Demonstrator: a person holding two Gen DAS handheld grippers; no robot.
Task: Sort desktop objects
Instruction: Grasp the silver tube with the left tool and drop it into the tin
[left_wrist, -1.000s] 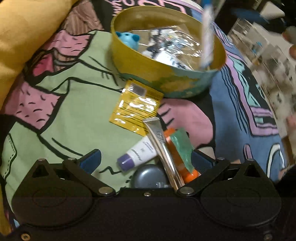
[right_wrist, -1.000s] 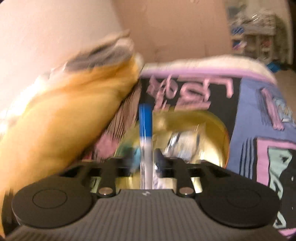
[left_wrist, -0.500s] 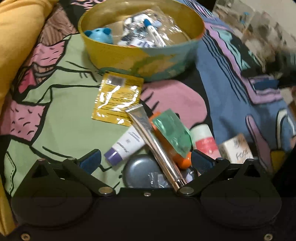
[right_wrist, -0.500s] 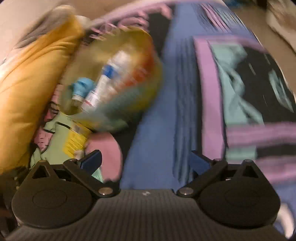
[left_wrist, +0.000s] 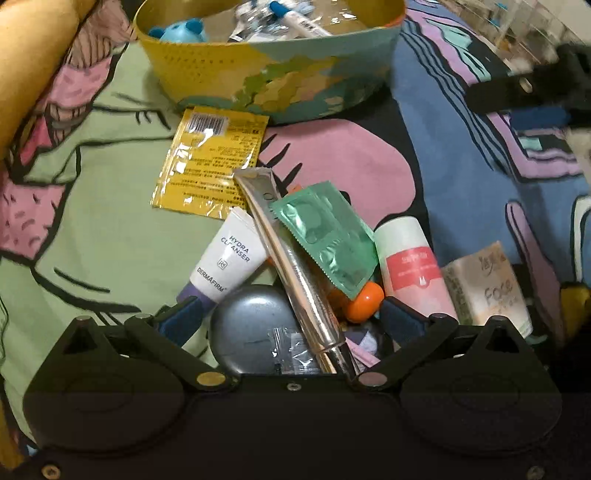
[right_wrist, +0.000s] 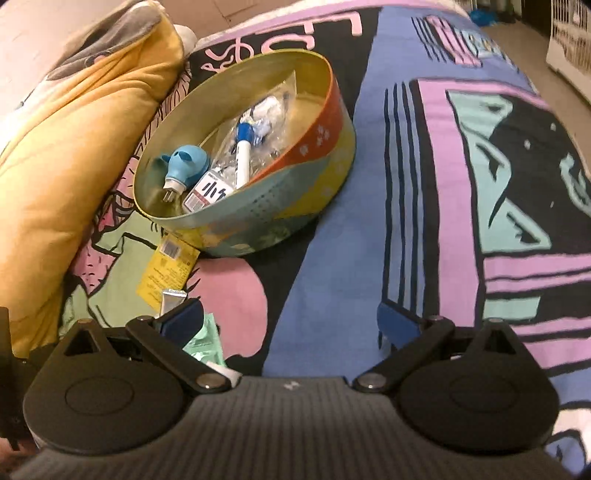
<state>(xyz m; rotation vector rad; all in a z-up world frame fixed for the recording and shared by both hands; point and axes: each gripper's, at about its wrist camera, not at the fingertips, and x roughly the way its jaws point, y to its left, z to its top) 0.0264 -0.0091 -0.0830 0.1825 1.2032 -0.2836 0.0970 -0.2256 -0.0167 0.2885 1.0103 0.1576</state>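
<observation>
A round yellow tin on the patterned bedspread holds a blue bear-shaped plug, a blue-capped white tube and clear packets. My left gripper is open and empty over a heap: a white cleanser tube, a silver tube, a green foil packet, a grey round case, an orange item, a pink-and-white bottle, a face-cream box. A yellow sachet lies before the tin. My right gripper is open and empty, near the tin.
A yellow plush cushion lies left of the tin. The right gripper shows in the left wrist view at the right edge. Floor and white shelving lie beyond the bed at the far right.
My right gripper opened, left the blue-capped tube in the tin and drew back to the right. My left gripper drew back, bringing more of the heap into view.
</observation>
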